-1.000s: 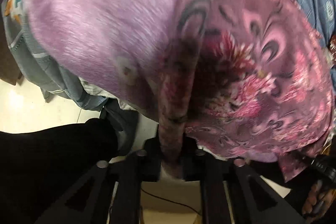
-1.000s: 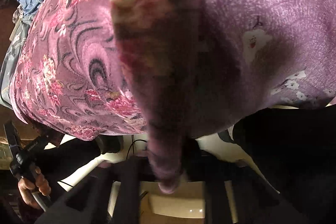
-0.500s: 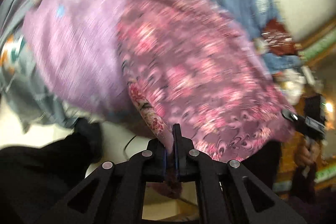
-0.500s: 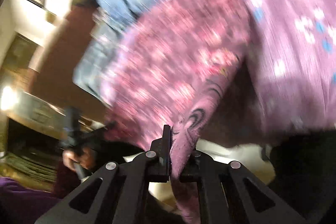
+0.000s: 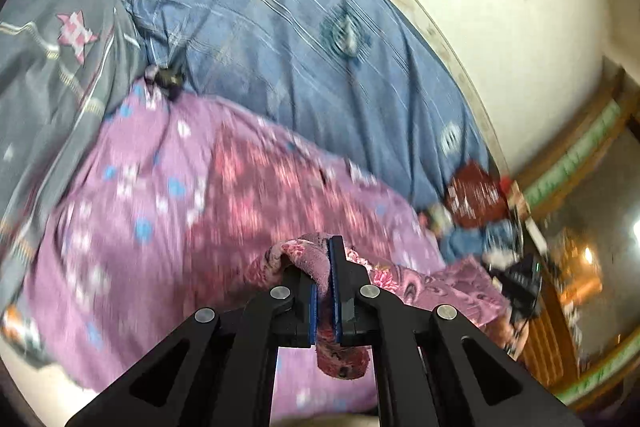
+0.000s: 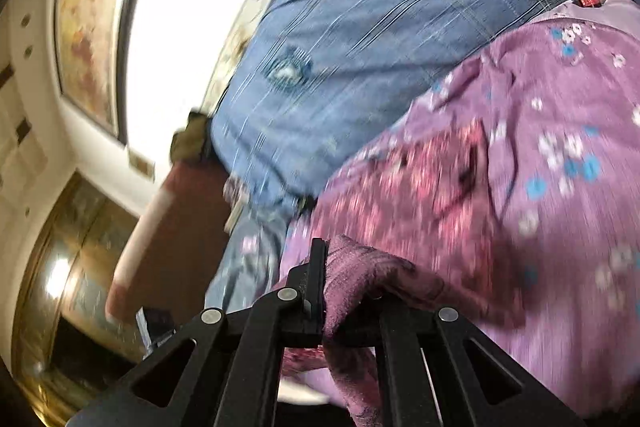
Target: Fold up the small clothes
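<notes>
A small pink-and-maroon flowered garment lies spread on a lilac flowered sheet on the bed. My left gripper is shut on one edge of the garment, which bunches over the fingertips and hangs below them. My right gripper is shut on another edge of the same garment; the cloth drapes over its right finger and hides it. The right gripper also shows in the left wrist view at the far right.
A blue striped bedcover lies behind the lilac sheet. A grey quilt with a pink star is at the left. A white wall with a framed picture stands beyond the bed. A red packet lies at the bed's right.
Both grippers have swung down with the garment. It hung in front of the cameras a second ago; now it lies spread over the lilac sheet, and the bed and wall show.
</notes>
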`<state>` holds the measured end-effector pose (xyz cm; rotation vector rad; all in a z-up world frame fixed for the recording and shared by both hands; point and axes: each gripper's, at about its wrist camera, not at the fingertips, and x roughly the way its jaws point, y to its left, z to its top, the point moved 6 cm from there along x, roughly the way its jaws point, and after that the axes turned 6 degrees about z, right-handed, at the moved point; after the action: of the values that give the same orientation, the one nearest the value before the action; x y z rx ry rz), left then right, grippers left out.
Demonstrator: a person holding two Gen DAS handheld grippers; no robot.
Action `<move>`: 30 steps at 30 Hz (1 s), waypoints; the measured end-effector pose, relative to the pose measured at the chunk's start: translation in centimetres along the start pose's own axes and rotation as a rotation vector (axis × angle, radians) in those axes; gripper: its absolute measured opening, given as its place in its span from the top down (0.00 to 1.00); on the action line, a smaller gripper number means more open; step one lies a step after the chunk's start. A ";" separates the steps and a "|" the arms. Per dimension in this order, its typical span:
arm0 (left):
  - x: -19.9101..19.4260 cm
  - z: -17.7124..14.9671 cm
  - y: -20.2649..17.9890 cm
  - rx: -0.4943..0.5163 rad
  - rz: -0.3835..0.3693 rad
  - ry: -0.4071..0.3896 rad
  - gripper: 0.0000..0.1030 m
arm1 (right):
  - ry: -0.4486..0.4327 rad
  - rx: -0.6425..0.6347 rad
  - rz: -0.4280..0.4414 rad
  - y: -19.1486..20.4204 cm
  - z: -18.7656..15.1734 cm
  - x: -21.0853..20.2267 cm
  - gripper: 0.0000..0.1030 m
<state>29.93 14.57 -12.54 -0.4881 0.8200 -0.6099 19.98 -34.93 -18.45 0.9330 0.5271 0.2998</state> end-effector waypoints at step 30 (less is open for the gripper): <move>17.8 6.5 7.7 -0.380 0.319 -0.226 0.31 | -0.029 -0.088 -0.487 -10.1 8.2 12.4 0.42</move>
<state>46.88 9.37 -22.79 -0.7397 0.7784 -0.0978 35.03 -40.53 -26.53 0.6965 0.6892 -0.1297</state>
